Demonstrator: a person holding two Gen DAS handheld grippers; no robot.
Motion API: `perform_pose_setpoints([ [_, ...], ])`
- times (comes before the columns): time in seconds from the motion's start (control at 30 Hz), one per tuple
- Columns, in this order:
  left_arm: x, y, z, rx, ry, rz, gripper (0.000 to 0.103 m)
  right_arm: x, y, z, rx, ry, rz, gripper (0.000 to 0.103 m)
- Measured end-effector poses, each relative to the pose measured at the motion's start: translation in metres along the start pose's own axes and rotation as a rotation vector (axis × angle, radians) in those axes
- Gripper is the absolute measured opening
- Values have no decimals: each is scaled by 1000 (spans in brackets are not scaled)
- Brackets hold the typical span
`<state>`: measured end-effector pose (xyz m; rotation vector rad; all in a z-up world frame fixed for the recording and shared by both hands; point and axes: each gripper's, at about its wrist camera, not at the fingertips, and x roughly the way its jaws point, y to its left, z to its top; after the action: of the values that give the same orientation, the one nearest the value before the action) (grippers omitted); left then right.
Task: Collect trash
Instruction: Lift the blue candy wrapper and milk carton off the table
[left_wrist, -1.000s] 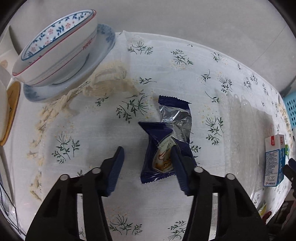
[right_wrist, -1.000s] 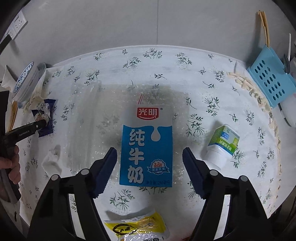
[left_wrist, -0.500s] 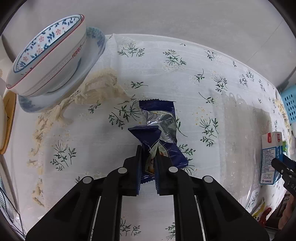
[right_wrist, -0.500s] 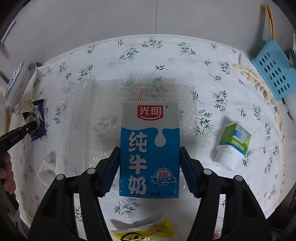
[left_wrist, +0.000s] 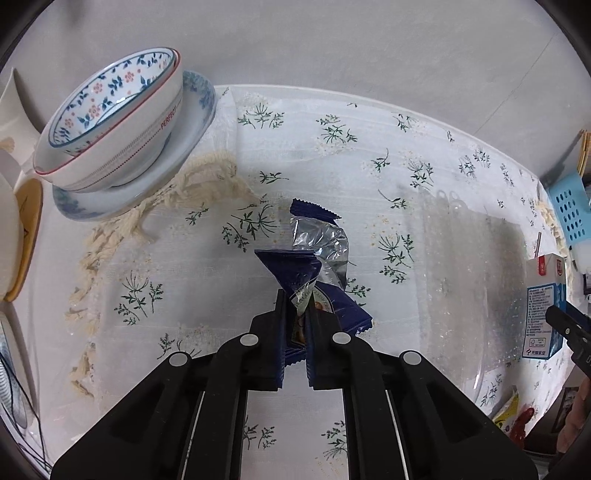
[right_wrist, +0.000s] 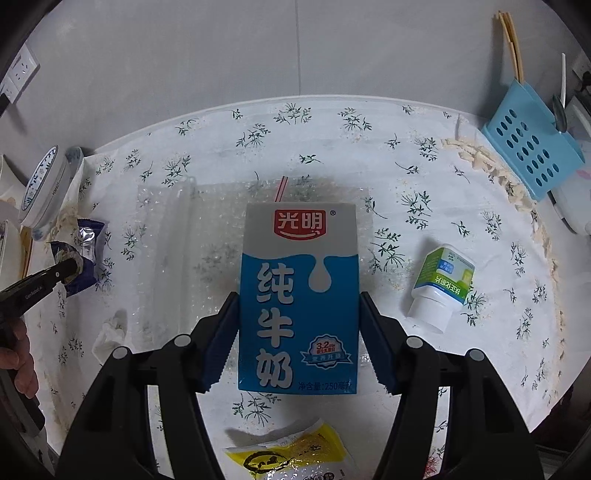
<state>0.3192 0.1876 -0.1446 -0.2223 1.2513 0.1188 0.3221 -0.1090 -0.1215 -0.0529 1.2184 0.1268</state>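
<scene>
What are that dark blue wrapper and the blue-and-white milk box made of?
The wrapper, pinched in the left gripper, looks like thin plastic film with a foil lining: crinkled, shiny silver inside. The milk carton, held in the right gripper, seems coated paperboard: flat printed faces, crisp folded edges.

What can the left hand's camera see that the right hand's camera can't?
Only the left wrist view shows the inside of the flowered bowl, with its painted flowers.

Only the right wrist view shows the small white bottle lying on its side, the yellow packet, and the red straw behind the milk carton.

Both show the blue snack wrapper pinched by the left gripper, the carton clamped by the right gripper, and the blue basket.
</scene>
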Motion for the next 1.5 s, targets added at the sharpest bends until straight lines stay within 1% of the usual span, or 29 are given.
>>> perform_pose_setpoints([
  [0.27,-28,1,-22,6,-28,-17,7,-22,2,-12,-21,-35,10,61],
  [0.47,-40,-11,-38,9,-40,-26,7,-36,5,-26,-28,-57,16,61],
  [1.1,-87,-28,-90,36,-80,-54,7,-84,8,-64,-36,-133,29,61],
  [1.27,-102,-36,-110,27,-89,-71,7,-99,5,-71,-44,-150,43,61],
  [1.43,-112,-43,-132,16,-95,-62,7,-118,-2,-81,-67,-178,62,61],
  [1.5,-114,-44,-141,2,-89,-69,7,-123,-5,-86,-73,-184,67,61],
])
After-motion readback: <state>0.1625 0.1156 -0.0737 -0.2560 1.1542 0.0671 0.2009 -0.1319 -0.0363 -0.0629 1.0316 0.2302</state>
